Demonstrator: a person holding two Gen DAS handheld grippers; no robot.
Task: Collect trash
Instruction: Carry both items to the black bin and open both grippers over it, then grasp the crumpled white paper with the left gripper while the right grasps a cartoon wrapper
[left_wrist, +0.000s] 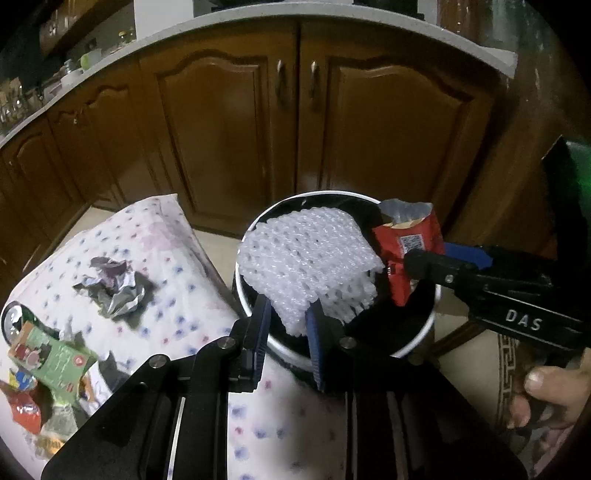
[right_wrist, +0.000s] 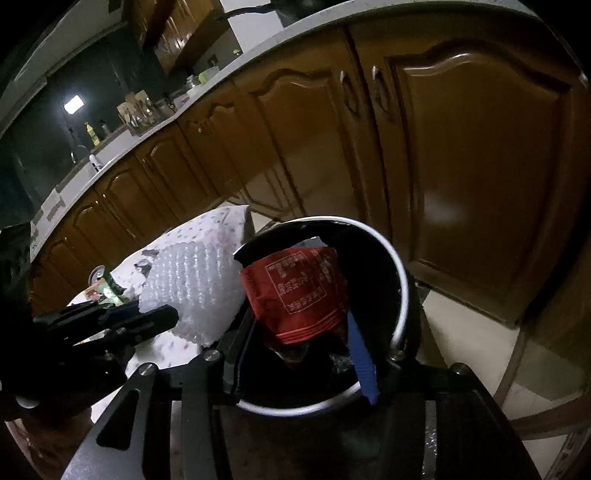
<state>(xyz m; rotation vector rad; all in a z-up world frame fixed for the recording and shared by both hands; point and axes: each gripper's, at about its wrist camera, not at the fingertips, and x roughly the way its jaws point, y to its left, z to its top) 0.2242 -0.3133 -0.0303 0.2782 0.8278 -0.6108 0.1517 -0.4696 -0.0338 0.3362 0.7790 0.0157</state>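
Spillage threatens: left gripper (left_wrist: 288, 325) clamps foam netting (left_wrist: 310, 258), right gripper (right_wrist: 299, 332) pinches red wrapper (right_wrist: 295, 291) over the bin (left_wrist: 421, 339), either may snag on its rim.

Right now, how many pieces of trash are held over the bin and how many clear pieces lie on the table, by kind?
White foam net, in the left gripper: 1
Red snack wrapper, in the right gripper: 1
Crumpled foil wrapper: 1
Green carton: 1
Can: 1
Total: 5; the blurred pile beside the carton is uncounted.
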